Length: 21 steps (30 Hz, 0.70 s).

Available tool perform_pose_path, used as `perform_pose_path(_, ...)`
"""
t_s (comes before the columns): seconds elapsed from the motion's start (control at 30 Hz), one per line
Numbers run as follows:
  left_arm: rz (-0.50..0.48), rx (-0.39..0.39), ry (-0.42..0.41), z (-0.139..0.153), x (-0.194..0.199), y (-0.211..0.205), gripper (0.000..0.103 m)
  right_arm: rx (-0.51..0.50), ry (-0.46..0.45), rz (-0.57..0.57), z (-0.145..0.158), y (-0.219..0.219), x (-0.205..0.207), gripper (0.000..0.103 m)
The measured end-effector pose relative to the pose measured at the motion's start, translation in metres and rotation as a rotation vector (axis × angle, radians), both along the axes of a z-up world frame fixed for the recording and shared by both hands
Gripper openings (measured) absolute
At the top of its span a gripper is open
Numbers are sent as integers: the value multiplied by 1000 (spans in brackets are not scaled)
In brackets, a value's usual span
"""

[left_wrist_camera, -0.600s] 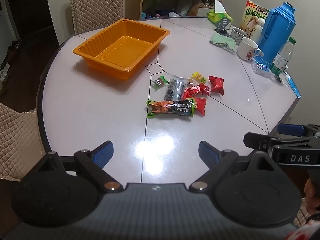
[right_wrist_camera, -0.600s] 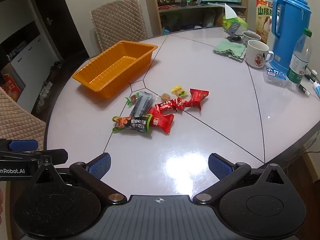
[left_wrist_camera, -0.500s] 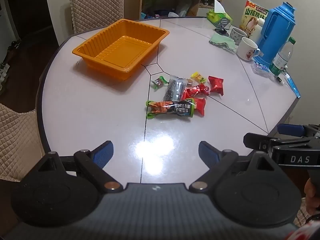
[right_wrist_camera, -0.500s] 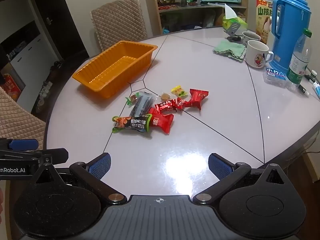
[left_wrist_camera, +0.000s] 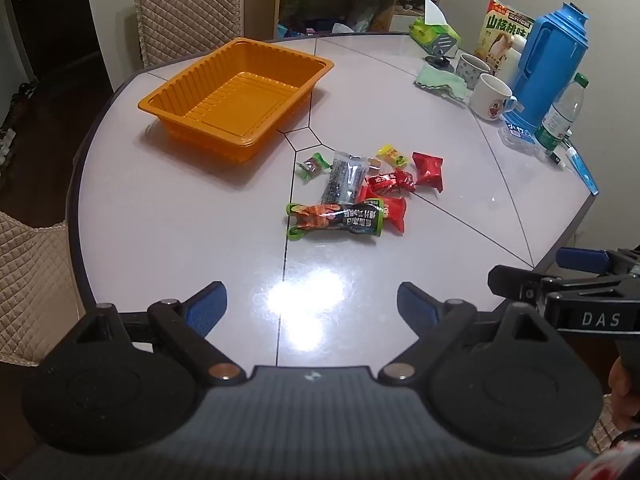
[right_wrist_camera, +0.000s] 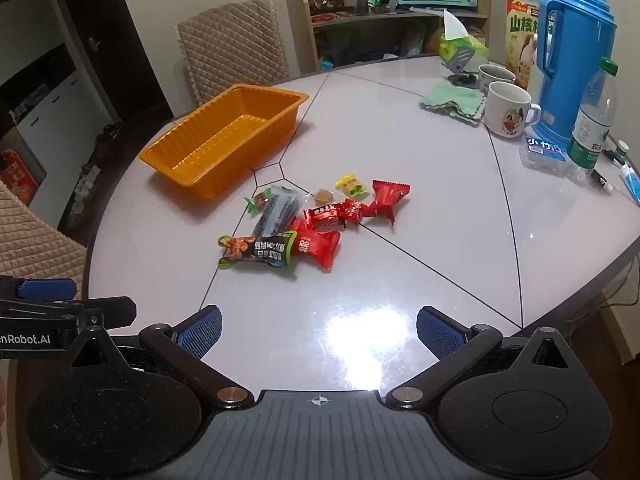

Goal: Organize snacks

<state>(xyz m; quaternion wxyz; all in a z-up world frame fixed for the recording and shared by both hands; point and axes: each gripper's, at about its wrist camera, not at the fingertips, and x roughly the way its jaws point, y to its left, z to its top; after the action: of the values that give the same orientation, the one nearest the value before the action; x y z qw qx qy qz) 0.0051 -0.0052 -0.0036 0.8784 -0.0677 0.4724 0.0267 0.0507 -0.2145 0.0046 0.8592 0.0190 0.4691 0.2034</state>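
An empty orange tray sits at the far left of the round white table. A pile of snacks lies mid-table: a long green-and-black packet, a dark clear packet, several red wrapped candies, a yellow candy and a small green candy. My left gripper is open and empty at the near table edge. My right gripper is open and empty, also short of the pile.
At the right stand a blue thermos, two mugs, a water bottle, a green cloth, a tissue box and a snack box. Quilted chairs stand behind and left of the table.
Both grippers have barely shifted; the views are almost unchanged. Nothing on the table has moved.
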Motion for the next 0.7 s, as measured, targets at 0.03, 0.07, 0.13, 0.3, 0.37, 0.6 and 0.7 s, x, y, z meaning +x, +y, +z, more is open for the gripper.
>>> perform_pose_path(0.03, -1, -1, 0, 0, 1, 0, 91, 1, -1, -1, 1, -1, 0, 103)
perform_pose_path(0.07, -2, -1, 1, 0, 2, 0, 91, 1, -1, -1, 1, -1, 0, 103)
perform_pose_path(0.13, -3, -3, 1, -1, 3, 0, 91, 0, -1, 0, 1, -1, 0, 103)
perform_pose_path(0.3, -3, -3, 1, -2, 3, 0, 91, 2, -1, -1, 3, -6, 1, 103)
perform_pose_path(0.37, -3, -2, 0, -2, 3, 0, 91, 2, -2, -2, 2, -4, 0, 103)
perform_pose_path(0.6, -2, -3, 1, -1, 4, -1, 91, 6, 0, -2, 4, -7, 2, 103)
perform_pose_path(0.7, -2, -3, 1, -1, 4, 0, 91, 5, -1, -1, 6, -9, 3, 103)
